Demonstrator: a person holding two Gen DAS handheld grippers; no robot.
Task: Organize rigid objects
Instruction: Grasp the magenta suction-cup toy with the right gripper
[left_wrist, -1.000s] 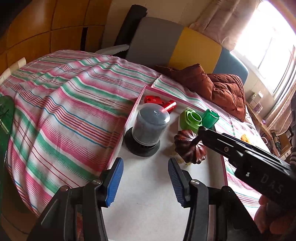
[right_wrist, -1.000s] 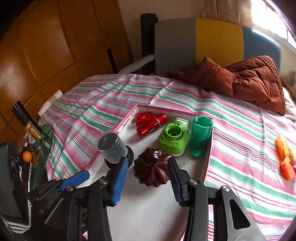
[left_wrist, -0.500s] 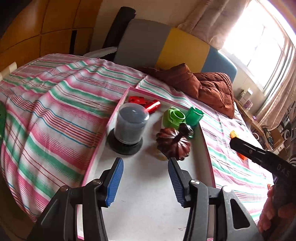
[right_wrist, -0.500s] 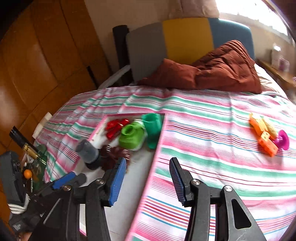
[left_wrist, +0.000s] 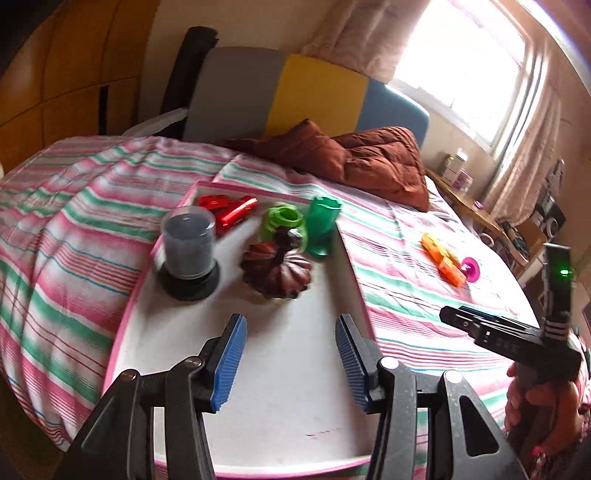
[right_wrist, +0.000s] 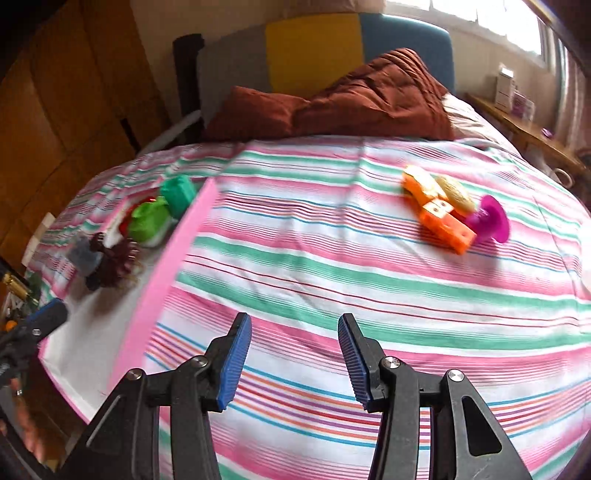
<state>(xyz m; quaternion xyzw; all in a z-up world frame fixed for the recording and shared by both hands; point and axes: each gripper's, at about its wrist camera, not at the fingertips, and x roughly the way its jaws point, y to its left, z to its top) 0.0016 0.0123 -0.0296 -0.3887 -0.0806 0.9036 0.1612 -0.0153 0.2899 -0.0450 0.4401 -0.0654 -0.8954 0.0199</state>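
Note:
A pink-rimmed white tray (left_wrist: 354, 273) lies on the striped bed. On it stand a grey disc spindle case (left_wrist: 188, 243), a dark red fluted mould (left_wrist: 277, 271), a light green gadget (left_wrist: 282, 221), a green cup (left_wrist: 323, 225) and red pieces (left_wrist: 231, 208). My left gripper (left_wrist: 290, 362) is open and empty over the tray's near part. My right gripper (right_wrist: 293, 360) is open and empty over the bedspread, right of the tray (right_wrist: 166, 266). Orange blocks (right_wrist: 437, 212), a yellowish piece (right_wrist: 454, 192) and a magenta spool (right_wrist: 489, 219) lie loose on the bed ahead of it.
A brown quilt and pillow (right_wrist: 351, 99) lie at the bed's head against a grey, yellow and blue headboard (left_wrist: 314, 99). A wooden side shelf (right_wrist: 528, 129) with small boxes stands by the window on the right. Wooden wall panels run along the left.
My right gripper has swung right, from over the tray and the mould to over the bedspread facing the orange blocks. My left gripper has stayed over the tray, turning slightly.

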